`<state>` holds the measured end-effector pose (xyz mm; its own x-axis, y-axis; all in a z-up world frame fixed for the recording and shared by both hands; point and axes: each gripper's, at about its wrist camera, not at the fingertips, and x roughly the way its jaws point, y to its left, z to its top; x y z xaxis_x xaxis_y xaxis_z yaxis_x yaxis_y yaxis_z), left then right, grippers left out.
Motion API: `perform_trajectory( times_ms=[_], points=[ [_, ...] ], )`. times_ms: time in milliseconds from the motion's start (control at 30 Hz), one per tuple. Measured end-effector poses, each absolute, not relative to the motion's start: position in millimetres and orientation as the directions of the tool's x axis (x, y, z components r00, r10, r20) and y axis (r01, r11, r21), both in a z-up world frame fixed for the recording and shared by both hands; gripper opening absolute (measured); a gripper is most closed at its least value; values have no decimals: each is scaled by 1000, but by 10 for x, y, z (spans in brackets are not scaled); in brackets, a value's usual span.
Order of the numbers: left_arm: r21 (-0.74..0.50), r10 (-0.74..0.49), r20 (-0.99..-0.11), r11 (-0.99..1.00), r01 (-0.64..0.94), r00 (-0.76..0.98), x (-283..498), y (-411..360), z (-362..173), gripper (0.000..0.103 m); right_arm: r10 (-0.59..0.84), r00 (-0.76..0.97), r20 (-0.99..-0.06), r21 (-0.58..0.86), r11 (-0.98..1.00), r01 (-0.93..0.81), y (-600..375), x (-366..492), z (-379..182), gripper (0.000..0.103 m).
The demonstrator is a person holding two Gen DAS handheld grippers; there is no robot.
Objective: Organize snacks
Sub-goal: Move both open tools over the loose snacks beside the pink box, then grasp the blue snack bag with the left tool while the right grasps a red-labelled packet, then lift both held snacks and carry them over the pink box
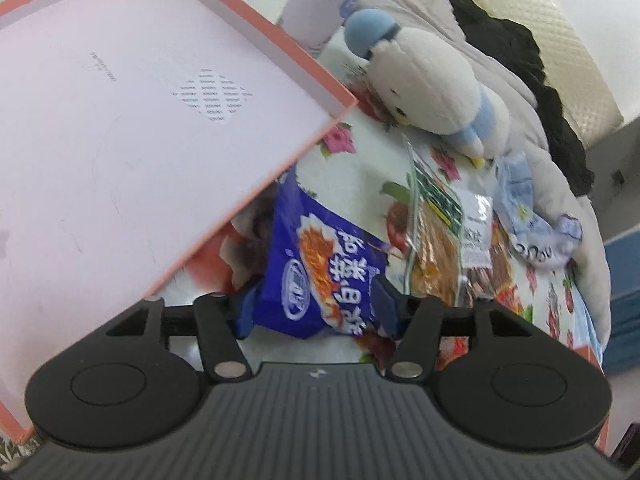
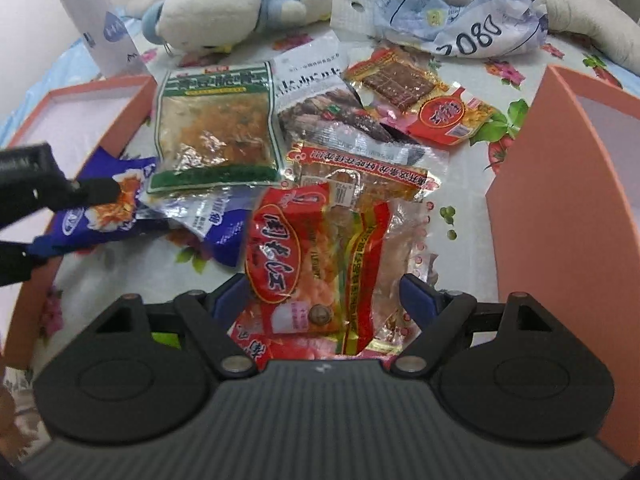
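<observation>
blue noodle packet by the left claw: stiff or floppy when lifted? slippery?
The blue noodle packet looks puffy and creased, so probably light, and its film should buckle at the edges. Its glossy wrapper catches glare, so it may slip between pads. The left claw straddles it, jaws apart; whether the pads press is unclear. Expect sag at the unheld end.

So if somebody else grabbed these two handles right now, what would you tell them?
Left gripper: jaws around the blue snack packet beside the pink box; grip not certain.
Right gripper: jaws open over the red snack packet, not gripping.
Other packets lie loose on the floral cloth between the two boxes.
Done: nothing boxed that shows.
Left: all packets.
</observation>
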<state>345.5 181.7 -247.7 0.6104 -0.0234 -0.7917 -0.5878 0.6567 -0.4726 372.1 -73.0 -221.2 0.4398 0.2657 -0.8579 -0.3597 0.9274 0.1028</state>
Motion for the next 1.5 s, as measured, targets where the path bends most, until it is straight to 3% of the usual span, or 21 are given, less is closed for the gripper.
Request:
perform_trajectory(
  times_ms=[133,267,333,600,767,833,867,933,1500],
  points=[
    [-456,-17,-809,648,-610,587,3496,1857,-2575,46,258,461,-849,79,925,-372,-674,3738,-2274,84],
    [-429,-4,-804,698,-574,595,3532,1799,-2591,38,259,482,-837,58,918,-393,-656,3703,-2324,85],
    [-433,-11,-801,702,-566,598,3517,1790,-2607,28,268,490,-829,57,913,-403,-662,3675,-2339,80],
    [-423,-4,-790,727,-541,613,3380,1674,-2557,14,307,507,-805,65,896,-439,-680,3583,-2287,62],
    [-422,6,-758,758,-498,652,3186,1557,-2374,11,323,506,-800,90,897,-432,-793,3474,-2218,54],
    [-423,14,-746,762,-490,665,3071,1524,-2285,10,334,507,-795,114,902,-416,-876,3409,-2178,30],
    [-425,16,-740,764,-485,673,3002,1508,-2241,9,332,508,-794,120,907,-405,-919,3377,-2150,29],
    [-438,4,-728,766,-470,686,2850,1482,-2167,9,325,514,-794,120,912,-391,-988,3299,-2105,18],
    [-415,-62,-652,863,-287,756,1639,918,-1615,7,357,599,-717,207,929,-306,-1531,2072,-1707,13]
  ],
)
